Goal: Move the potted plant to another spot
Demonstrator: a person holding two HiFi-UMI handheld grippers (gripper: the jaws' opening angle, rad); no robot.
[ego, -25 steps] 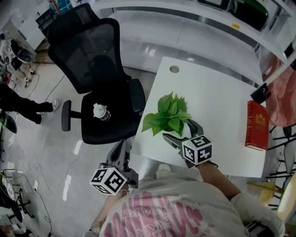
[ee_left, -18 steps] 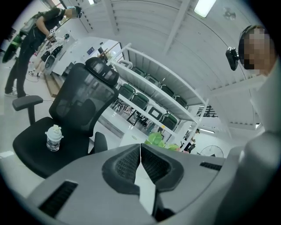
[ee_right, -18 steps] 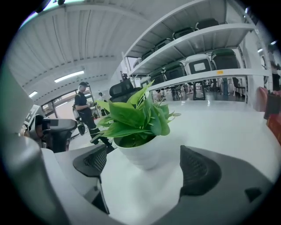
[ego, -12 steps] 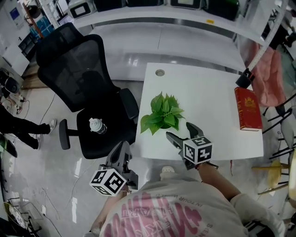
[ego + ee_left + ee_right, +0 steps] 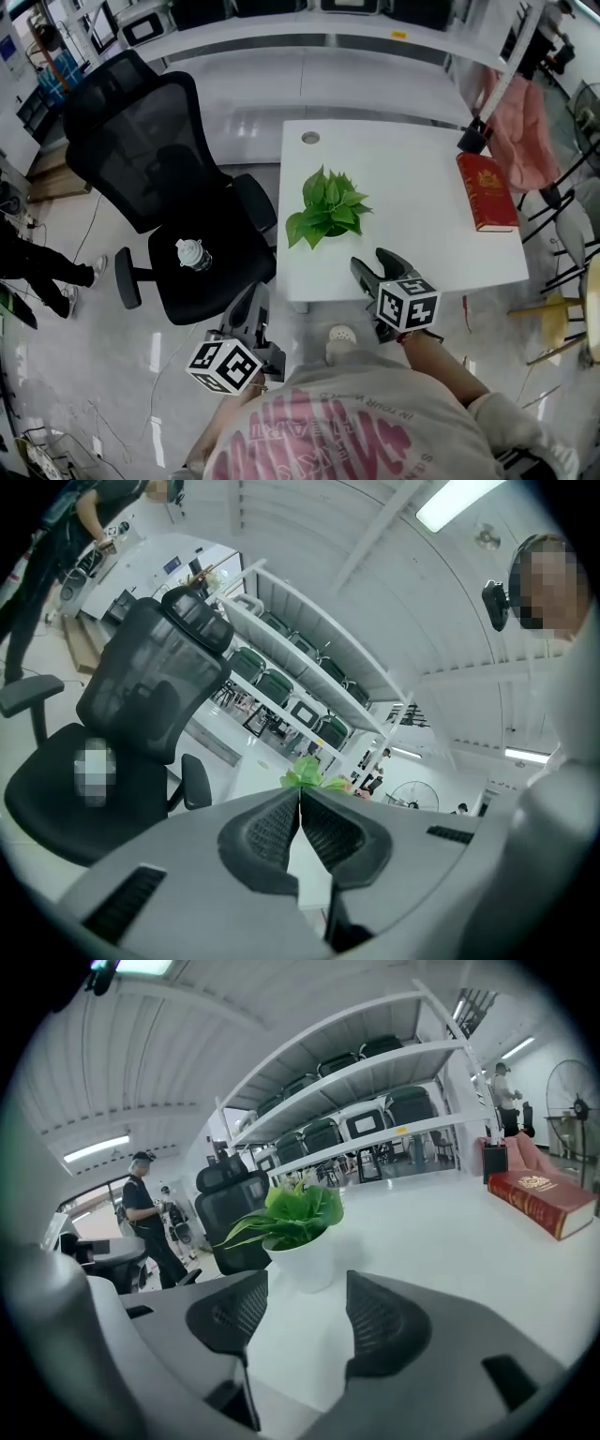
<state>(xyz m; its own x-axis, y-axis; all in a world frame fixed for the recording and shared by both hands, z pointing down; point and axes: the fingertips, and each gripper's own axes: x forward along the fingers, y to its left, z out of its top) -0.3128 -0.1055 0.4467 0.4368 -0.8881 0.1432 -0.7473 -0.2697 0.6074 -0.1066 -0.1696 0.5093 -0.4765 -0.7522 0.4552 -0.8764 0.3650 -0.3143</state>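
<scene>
Two claws are showing. The right claw (image 5: 373,266) is hovering over the near edge of the white tabletop (image 5: 412,178). Its jaws are standing partly apart after just closing in, with nothing between them. The potted plant (image 5: 328,202) is standing upright straight ahead of this claw, near it but not touching. A red book (image 5: 486,190) is lying well off to its right. The left claw (image 5: 300,803) is pointing toward the plant, its jaws pressed together on nothing, with a black chair (image 5: 159,178) to its left.
</scene>
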